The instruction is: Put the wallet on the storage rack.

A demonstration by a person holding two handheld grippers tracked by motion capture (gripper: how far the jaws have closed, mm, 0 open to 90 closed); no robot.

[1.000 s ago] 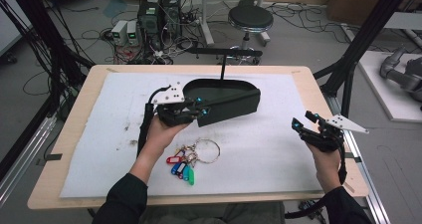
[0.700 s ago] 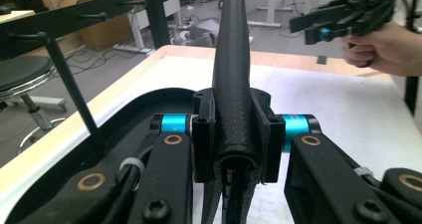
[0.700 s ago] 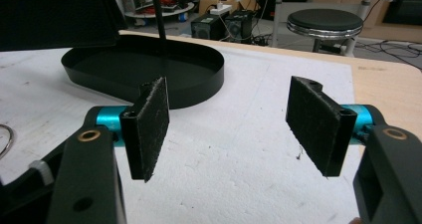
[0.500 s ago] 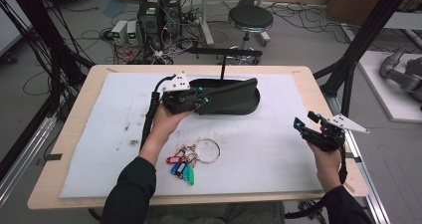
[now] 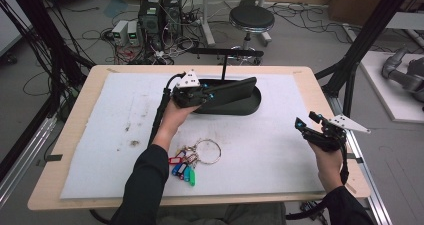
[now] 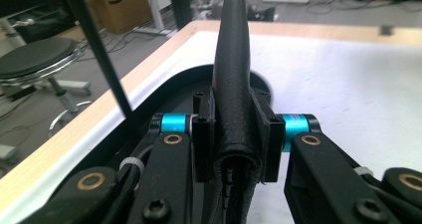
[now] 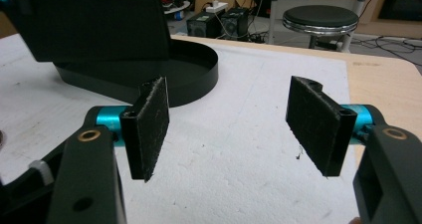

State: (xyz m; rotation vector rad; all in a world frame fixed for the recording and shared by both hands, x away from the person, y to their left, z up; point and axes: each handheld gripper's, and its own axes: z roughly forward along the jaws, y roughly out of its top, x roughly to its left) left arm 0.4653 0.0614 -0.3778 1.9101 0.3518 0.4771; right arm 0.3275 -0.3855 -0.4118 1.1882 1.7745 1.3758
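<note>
My left gripper (image 5: 206, 93) is shut on a flat black leather wallet (image 5: 232, 88) and holds it edge-up just over a black oval tray (image 5: 252, 106) at the far middle of the table. In the left gripper view the wallet (image 6: 232, 64) sits clamped between both pads (image 6: 203, 134), with the tray rim (image 6: 174, 79) below it. My right gripper (image 5: 306, 124) hovers near the table's right edge, open and holding nothing. Its view shows the gripper (image 7: 226, 117) with bare pads, facing the tray (image 7: 199, 67) and the wallet (image 7: 94, 20).
A bunch of keys with coloured tags on a large metal ring (image 5: 192, 157) lies on the white mat (image 5: 260, 155) near the front, beside the left forearm. A thin black T-shaped post (image 5: 223, 65) rises from the tray's far side. A stool (image 5: 251, 19) stands beyond the table.
The left hand has carried the wallet away from the keys, farther back and to the right, so that it is now over the tray. The right gripper has stayed put.
</note>
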